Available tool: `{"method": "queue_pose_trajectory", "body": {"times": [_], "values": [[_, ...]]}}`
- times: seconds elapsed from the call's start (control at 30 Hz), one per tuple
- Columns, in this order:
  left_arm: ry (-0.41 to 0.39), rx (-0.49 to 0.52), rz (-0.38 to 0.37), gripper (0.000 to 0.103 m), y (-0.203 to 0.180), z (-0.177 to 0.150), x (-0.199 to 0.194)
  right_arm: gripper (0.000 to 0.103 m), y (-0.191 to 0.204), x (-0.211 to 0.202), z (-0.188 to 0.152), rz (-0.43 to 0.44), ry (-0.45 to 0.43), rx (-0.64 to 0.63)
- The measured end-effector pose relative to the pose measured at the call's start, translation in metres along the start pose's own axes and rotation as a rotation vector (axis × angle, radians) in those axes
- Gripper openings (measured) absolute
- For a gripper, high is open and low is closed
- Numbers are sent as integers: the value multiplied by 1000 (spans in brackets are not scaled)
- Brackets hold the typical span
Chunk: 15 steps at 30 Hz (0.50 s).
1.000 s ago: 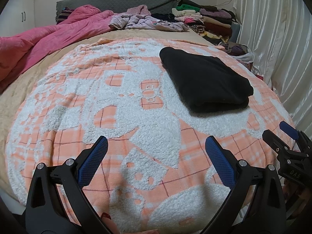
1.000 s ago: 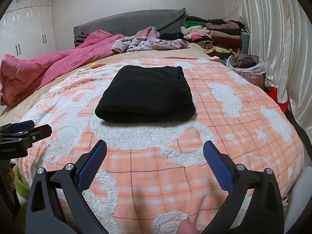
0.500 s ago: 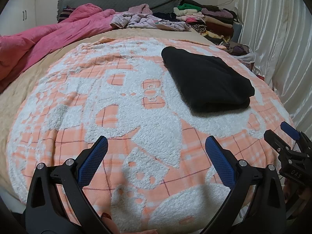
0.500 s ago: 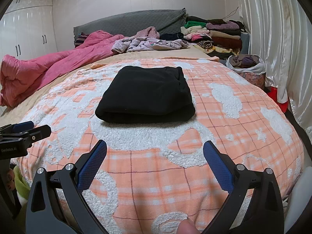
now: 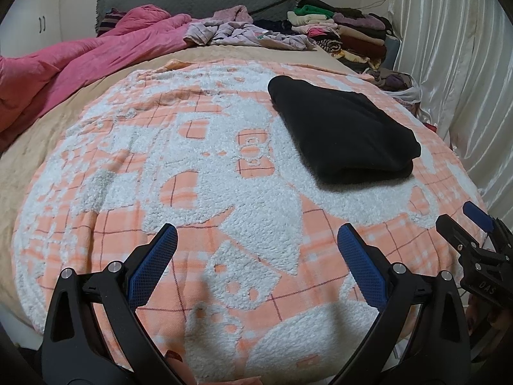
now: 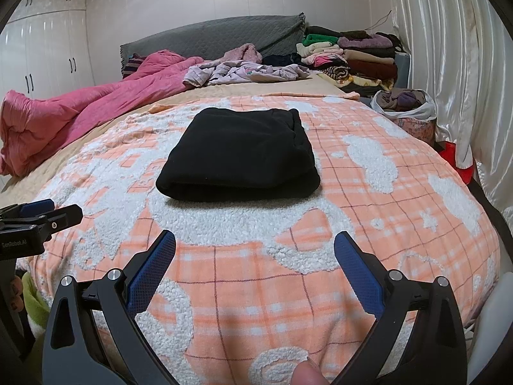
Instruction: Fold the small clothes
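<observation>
A black garment [image 5: 343,134] lies folded into a thick rectangle on the orange-and-white fleece blanket [image 5: 198,173]; it also shows in the right wrist view [image 6: 240,154], straight ahead. My left gripper [image 5: 256,240] is open and empty, over the blanket's near edge, left of the garment. My right gripper [image 6: 255,247] is open and empty, a short way in front of the garment's folded edge. Each gripper shows at the side of the other's view [image 5: 474,234] [image 6: 41,215].
A pink duvet [image 6: 80,112] lies crumpled at the far left. Loose pale clothes [image 6: 243,73] lie near the grey headboard [image 6: 218,38]. A stack of folded clothes [image 6: 352,57] stands at the back right, a bag of clothes [image 6: 407,106] beside the bed, and a curtain [image 6: 455,48] on the right.
Both grippers have drifted back a little from the garment. Both stay open, and the garment has not moved.
</observation>
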<state>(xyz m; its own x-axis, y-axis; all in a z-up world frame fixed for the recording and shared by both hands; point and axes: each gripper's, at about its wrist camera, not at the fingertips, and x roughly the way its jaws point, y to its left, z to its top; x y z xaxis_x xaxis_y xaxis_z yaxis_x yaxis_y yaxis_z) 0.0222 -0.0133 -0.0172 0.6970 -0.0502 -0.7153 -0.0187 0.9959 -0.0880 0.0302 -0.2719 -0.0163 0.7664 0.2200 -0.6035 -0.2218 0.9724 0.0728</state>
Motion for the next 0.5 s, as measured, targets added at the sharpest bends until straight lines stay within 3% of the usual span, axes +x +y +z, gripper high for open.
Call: {"method": "queue_pose_trajectory", "body": {"times": [0.5], "values": [[28,-3,-22,94,4,-2,5,99,-9,-2,-1,-26,0,27]]}}
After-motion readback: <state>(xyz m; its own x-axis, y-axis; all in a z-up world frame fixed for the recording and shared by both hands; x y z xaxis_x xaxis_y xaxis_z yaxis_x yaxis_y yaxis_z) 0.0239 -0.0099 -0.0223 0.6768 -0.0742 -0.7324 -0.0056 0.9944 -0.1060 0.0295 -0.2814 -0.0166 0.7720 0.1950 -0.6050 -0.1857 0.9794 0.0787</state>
